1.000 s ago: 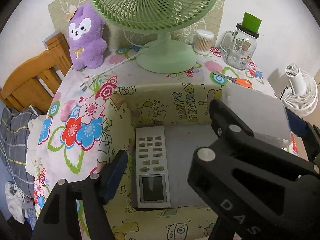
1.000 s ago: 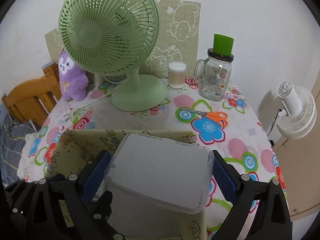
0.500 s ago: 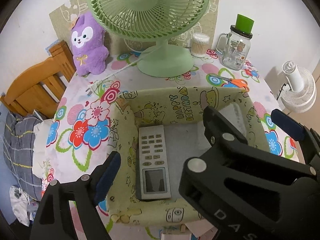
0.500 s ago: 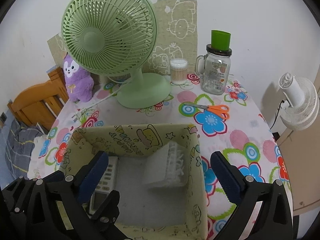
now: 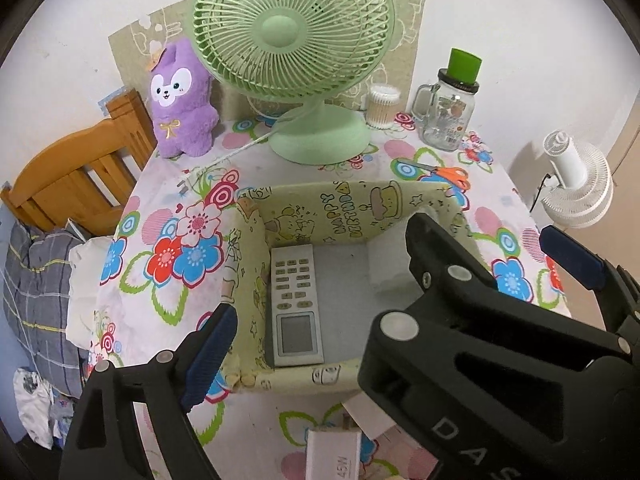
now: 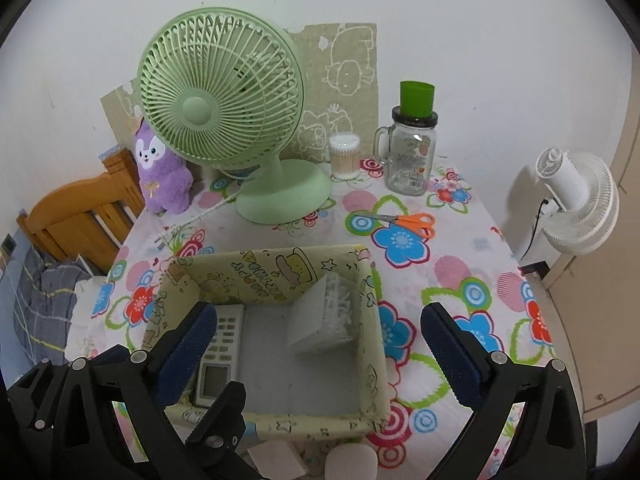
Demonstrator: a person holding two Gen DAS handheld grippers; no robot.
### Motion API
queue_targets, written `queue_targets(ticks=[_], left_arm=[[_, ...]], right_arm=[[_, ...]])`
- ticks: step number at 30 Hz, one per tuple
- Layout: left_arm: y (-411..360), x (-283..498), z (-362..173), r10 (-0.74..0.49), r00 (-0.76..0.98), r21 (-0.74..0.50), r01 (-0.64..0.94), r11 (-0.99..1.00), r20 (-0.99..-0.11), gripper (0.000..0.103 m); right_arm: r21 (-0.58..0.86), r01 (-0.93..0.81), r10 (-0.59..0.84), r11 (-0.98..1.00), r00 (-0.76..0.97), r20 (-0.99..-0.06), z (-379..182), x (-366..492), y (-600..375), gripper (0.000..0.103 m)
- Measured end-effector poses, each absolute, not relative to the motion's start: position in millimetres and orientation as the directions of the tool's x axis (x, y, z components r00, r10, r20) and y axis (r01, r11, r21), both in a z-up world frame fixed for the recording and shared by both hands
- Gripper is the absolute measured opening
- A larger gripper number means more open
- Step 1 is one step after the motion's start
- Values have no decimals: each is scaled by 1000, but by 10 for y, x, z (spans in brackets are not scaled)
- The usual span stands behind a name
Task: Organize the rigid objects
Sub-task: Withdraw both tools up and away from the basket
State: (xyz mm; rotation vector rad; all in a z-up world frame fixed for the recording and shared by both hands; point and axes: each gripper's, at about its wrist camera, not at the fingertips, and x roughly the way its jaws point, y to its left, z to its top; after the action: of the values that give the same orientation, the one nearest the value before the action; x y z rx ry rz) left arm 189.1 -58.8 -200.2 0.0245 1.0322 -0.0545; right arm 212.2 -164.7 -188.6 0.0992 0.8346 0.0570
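Tools are both gaping wide and holding nothing: right tool [image 6: 320,354] is hovering above the fabric box [image 6: 370,312], left tool [image 5: 320,280] alongside. Inside, the clear plastic box [image 6: 322,314] is leaning against the right wall, the remote [image 5: 296,304] lying left.

Remote [image 5: 297,307] flat in box [image 5: 256,236], left side
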Motion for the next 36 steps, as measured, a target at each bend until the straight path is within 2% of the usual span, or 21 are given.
queue_targets(ticks=[36], left_arm=[[-597,939,-1306,-83,585,-36,93,995,-807,95]], right_arm=[[75,-5,56,997,714,-698,-1127,1113,-1688,103]])
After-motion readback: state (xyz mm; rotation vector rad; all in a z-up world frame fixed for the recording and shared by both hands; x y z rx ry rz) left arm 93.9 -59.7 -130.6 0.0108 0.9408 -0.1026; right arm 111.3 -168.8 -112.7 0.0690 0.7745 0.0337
